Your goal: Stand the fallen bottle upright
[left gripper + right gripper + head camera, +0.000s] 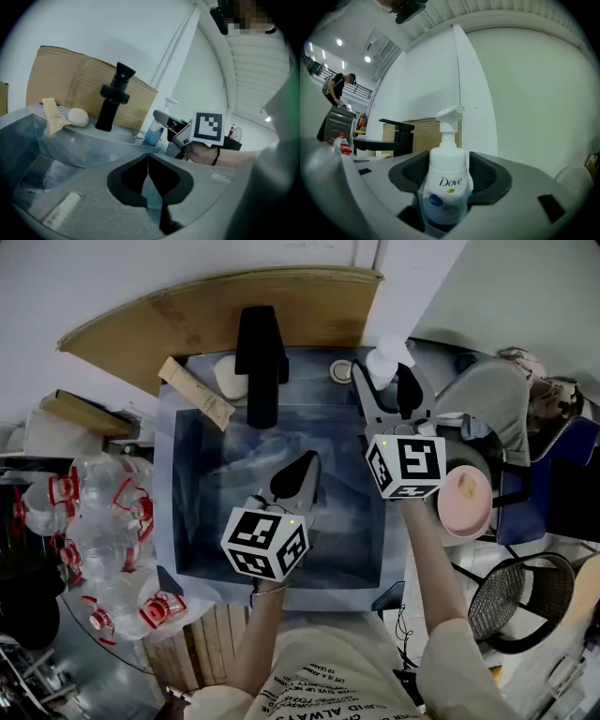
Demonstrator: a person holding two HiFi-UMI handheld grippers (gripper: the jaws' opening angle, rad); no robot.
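- Head view: the sink [187, 531] lies below, with a black faucet [260, 362] on its back rim. The left gripper [305, 463] hangs over the basin. The right gripper [386, 382] is at the sink's back right corner, its jaws on either side of the white-topped bottle [384, 360]. Only this view shows the pink bowl [466, 501] to the right and the clear bottles [94, 521] heaped to the left.
- Left gripper view: this gripper's jaws are pressed together tip to tip, with nothing between them. Beyond them the bottle [153, 135] stands upright on the sink's rim and is blue in its lower part. Only here do a pale oval lump [78, 117] and a small carton [54, 119] show beside the faucet.
- Right gripper view: the bottle [446, 183] stands upright between the jaws, with both pads against its sides. Its "Dove" label can be read only here.
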